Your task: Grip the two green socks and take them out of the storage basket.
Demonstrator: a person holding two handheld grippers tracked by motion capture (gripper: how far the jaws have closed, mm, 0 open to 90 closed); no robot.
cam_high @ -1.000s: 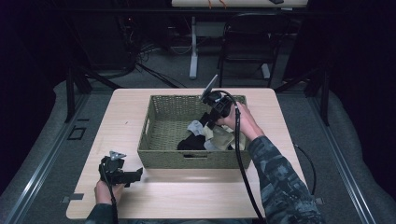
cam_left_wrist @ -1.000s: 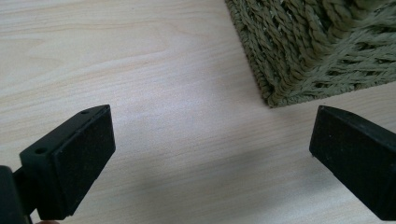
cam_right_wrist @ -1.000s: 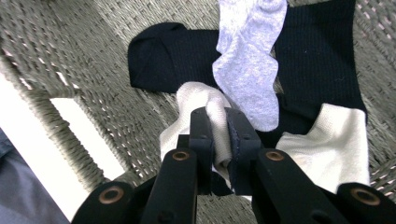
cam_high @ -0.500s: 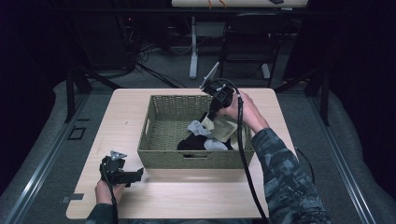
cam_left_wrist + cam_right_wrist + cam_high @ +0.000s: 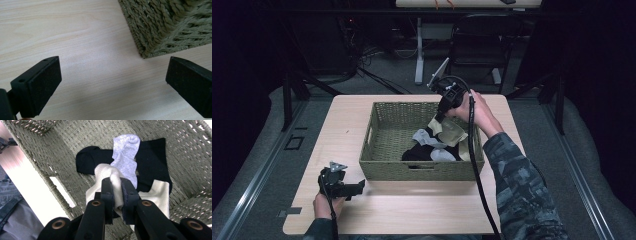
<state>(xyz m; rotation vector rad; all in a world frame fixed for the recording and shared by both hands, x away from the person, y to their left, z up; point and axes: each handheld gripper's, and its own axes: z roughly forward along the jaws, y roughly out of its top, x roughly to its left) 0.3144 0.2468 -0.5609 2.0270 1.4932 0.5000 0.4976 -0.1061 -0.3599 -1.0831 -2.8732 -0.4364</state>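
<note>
Over the basket (image 5: pixel 384 167), your right gripper (image 5: pixel 117 195) is clamped on a cream sock (image 5: pixel 110 173); your left gripper (image 5: pixel 112 82) rests apart on the table (image 5: pixel 412 210).

Pale wood table (image 5: pixel 412 210) at ctr, on grey floor (image 5: pixel 262 150). Black chair (image 5: pixel 477 50) beyond table at 1 o'clock, w/ white post (image 5: pixel 419 55) near it at 12. Cables (image 5: pixel 372 50) on floor at 11.
</note>
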